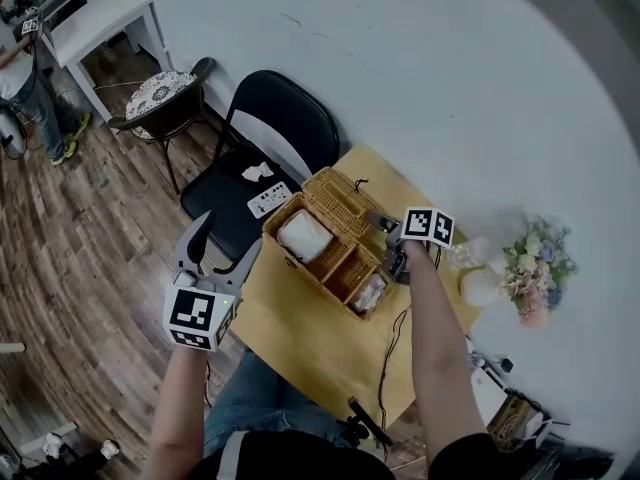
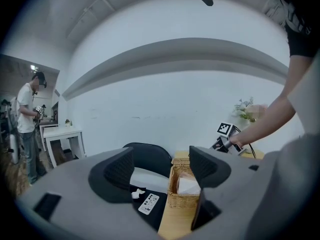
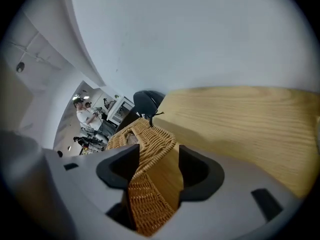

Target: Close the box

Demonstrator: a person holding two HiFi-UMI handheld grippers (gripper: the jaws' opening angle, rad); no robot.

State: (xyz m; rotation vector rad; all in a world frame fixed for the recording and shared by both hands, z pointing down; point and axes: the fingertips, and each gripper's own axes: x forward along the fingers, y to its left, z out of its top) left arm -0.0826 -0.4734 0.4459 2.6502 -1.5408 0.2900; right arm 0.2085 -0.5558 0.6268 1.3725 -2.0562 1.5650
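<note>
Closest to the head camera is the left gripper (image 1: 232, 233), held out over the gap between the person's lap and a black chair (image 1: 285, 118), short of the worktop's (image 1: 300, 338) near-left edge; its jaws stand wide apart with nothing between them, and its own view looks past them to the chair seat and the end of the wicker box (image 1: 325, 258). That box sits on the yellow wooden worktop towards its far corner, next to the chair, with its lid (image 1: 340, 193) thrown back and its two compartments showing: a white bundle (image 1: 304, 234) fills the larger one and a pale wrapped item (image 1: 368, 292) lies in the smaller. Reaching in from the other side, the right gripper (image 3: 156, 164) is at the far right edge of the box, tilted downward, and its own view shows the woven edge of the lid running up between its jaws; the jaws are spread and do not look clamped on the weave. On the chair seat lie a white remote (image 1: 268, 199) and a crumpled white scrap (image 1: 257, 172). A bunch of pastel flowers (image 1: 540, 258) stands off the worktop's right side, and a dark cable (image 1: 385, 358) trails across the wood toward the person
</note>
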